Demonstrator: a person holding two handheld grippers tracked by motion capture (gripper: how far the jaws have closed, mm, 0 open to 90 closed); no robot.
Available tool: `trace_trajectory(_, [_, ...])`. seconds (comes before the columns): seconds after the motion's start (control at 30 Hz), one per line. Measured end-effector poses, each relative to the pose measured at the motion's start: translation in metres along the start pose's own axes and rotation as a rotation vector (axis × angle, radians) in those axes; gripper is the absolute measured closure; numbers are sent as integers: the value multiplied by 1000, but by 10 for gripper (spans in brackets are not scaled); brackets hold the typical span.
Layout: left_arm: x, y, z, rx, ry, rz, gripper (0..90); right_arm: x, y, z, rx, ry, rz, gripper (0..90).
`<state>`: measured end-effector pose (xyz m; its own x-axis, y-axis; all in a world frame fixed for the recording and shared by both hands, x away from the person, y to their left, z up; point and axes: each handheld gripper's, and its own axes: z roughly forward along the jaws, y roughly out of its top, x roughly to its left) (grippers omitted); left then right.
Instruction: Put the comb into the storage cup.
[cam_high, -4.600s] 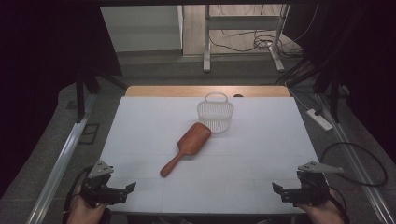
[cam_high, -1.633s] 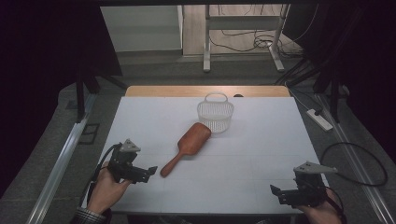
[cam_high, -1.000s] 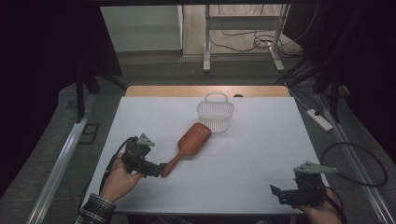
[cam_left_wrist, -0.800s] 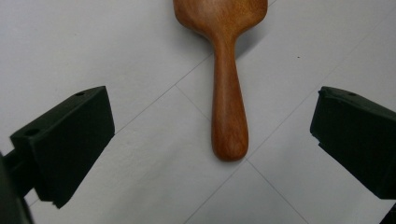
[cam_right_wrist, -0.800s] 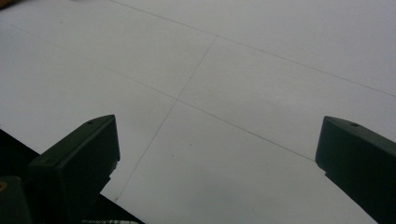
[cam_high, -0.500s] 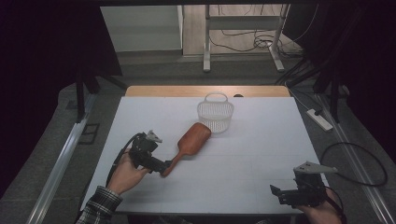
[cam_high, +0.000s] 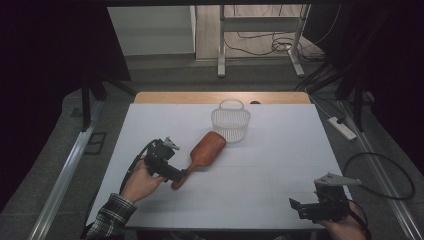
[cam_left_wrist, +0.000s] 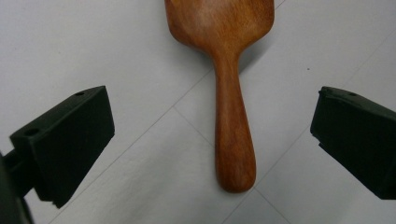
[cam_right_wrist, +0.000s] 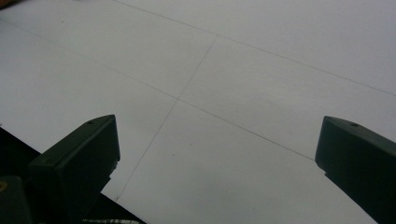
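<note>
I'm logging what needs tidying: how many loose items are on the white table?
2: a wooden paddle brush lying mid-table, its handle between the open left gripper, and a white mesh basket just behind the brush head. Nothing seems hidden.

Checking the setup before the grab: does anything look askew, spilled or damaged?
Nothing stands out. The wooden brush lies flat and whole, its head beside the upright white basket. The open left gripper straddles its handle; the right gripper waits open.

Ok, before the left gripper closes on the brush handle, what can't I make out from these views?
- Wooden brush: its underside faces the table, so bristles are hidden; the left gripper view's top edge cuts off its head.
- Handle tip, high view: covered by the left gripper.
- Basket: mesh too fine to see contents.
- Right gripper: nothing between its jaws but bare table.
</note>
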<state>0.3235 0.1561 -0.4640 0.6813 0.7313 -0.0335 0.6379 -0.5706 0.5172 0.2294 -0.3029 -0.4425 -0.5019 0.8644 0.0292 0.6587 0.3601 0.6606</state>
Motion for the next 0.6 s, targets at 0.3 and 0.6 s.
trace_trajectory(0.3, [0,11,9,9,-10,4,0,0,0,0,1,4,0,0])
trace_trajectory(0.6, [0,22,17,25,-6,17,0,0,0,0,2,7,-2,0])
